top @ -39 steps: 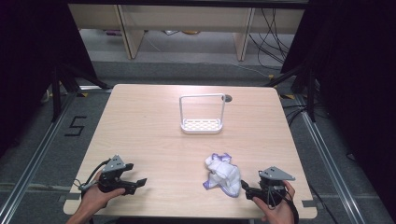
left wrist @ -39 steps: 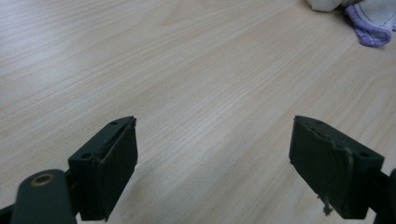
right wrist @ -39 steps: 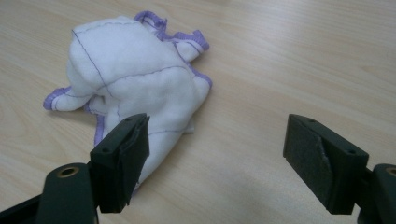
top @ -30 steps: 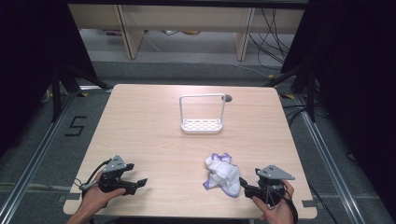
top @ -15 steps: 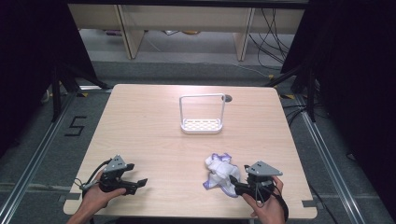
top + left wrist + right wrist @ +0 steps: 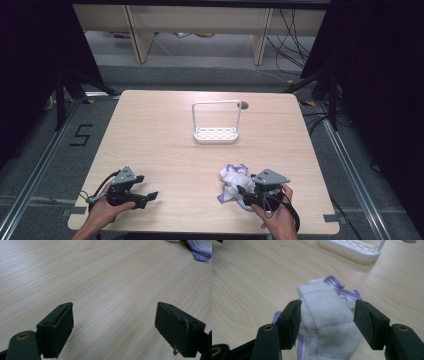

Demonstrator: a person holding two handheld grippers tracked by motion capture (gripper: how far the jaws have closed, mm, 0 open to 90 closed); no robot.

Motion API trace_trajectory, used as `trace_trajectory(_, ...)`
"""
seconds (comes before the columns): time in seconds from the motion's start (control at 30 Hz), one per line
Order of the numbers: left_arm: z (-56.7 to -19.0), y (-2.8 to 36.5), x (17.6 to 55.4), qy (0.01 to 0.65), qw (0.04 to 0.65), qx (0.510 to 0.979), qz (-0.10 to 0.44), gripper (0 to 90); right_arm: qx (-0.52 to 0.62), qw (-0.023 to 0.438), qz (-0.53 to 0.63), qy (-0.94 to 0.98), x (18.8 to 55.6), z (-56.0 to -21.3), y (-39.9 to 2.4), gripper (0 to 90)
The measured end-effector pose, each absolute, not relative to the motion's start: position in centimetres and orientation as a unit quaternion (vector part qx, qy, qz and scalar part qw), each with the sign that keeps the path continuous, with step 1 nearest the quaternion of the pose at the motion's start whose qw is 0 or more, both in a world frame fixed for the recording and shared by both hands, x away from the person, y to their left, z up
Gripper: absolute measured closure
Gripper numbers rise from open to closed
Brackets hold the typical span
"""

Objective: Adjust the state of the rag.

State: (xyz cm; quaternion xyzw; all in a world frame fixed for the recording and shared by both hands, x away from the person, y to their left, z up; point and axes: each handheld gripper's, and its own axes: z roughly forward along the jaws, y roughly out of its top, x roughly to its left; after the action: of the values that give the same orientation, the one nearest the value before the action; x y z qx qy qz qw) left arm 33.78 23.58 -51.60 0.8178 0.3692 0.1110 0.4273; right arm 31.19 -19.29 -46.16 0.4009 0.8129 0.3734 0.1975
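Jaws of your right tool (image 6: 327,322) stood apart on either side of a crumpled white cloth with purple edging (image 6: 329,315); they bracketed its raised middle fold without yet pressing in. In the high view that right tool (image 6: 243,194) sat at the near right of the table (image 6: 160,145), its tips over the near edge of the cloth (image 6: 231,182), with your hand behind it. Your left tool (image 6: 113,327) was also spread wide, with bare wood between its jaws and a corner of the cloth far off at the top right. In the high view it (image 6: 147,196) rested at the near left, well apart from the cloth. A white slotted rack with a tall wire handle (image 6: 216,122) stood farther back, near the middle.

Judging from this, closing now could pinch only the top fold; the loose cloth might slip out or unfurl when lifted, since the jaws sat high on the bundle.

Compared with a second earlier, your right tool had moved forward from just beside the cloth onto it. The left tool, cloth and rack looked unchanged.
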Motion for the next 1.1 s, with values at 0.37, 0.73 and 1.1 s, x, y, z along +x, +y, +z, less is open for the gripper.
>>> trace_trajectory(0.37,-51.6,23.4,33.7,0.373,0.441,0.809,0.111,14.9,0.353,0.205,0.353,0.842,32.9,-46.3,-16.0,47.5)
trace_trajectory(0.73,-51.6,23.4,33.7,0.363,0.431,0.819,0.109,14.9,0.335,0.224,0.296,0.866,34.6,-47.1,-14.7,75.0)
trace_trajectory(1.1,-51.6,23.2,33.7,0.369,0.441,0.811,0.109,14.9,0.339,0.205,0.406,0.824,33.0,-42.6,-17.7,83.6)
